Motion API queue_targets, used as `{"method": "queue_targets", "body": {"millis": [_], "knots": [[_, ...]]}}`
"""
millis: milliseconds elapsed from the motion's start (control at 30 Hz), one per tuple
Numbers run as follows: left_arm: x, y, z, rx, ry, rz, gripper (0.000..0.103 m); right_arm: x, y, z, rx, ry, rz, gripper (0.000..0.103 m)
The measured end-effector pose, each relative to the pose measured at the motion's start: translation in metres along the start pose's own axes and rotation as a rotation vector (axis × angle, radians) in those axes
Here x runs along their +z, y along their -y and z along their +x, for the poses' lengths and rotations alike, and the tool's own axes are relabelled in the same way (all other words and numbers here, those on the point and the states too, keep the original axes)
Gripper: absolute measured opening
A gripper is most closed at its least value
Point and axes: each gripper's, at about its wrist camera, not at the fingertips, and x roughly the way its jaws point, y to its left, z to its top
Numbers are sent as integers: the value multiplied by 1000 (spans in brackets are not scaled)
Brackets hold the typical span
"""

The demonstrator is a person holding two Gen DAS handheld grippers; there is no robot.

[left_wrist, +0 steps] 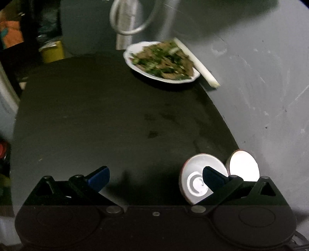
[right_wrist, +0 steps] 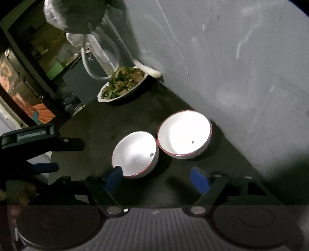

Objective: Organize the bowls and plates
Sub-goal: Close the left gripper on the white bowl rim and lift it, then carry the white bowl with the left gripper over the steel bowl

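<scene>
Two white bowls with red rims stand side by side on a dark table (right_wrist: 108, 119) by the grey wall. The nearer bowl (right_wrist: 135, 154) and the farther bowl (right_wrist: 184, 133) are both empty. A white plate of green-and-brown food (right_wrist: 121, 85) sits further back by the wall. My right gripper (right_wrist: 156, 180) is open just before the nearer bowl, holding nothing. My left gripper (left_wrist: 155, 176) is open and empty; the nearer bowl (left_wrist: 195, 173) and the farther bowl (left_wrist: 243, 166) lie by its right finger. The plate (left_wrist: 162, 61) is far ahead.
A white stick-shaped thing (left_wrist: 197, 61) lies between the plate and the grey wall (left_wrist: 270, 77). A looped white hose (left_wrist: 133, 17) hangs behind the plate. A yellow container (left_wrist: 52, 51) and clutter stand beyond the table's far left edge. The left gripper shows in the right wrist view (right_wrist: 38, 154).
</scene>
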Motion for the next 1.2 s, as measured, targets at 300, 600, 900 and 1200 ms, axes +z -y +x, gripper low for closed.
{"method": "queue_targets", "body": {"millis": [300, 600, 900, 1200], "knots": [[11, 16, 40, -21, -52, 110, 72, 12, 17, 37, 33, -37, 146, 55], [4, 23, 57, -62, -143, 173, 23, 13, 19, 60, 77, -96, 200, 38], [0, 22, 59, -87, -152, 144, 17, 14, 13, 67, 76, -121, 195, 36], [-13, 13, 42, -78, -123, 121, 6, 11, 10, 70, 105, -122, 209, 22]]}}
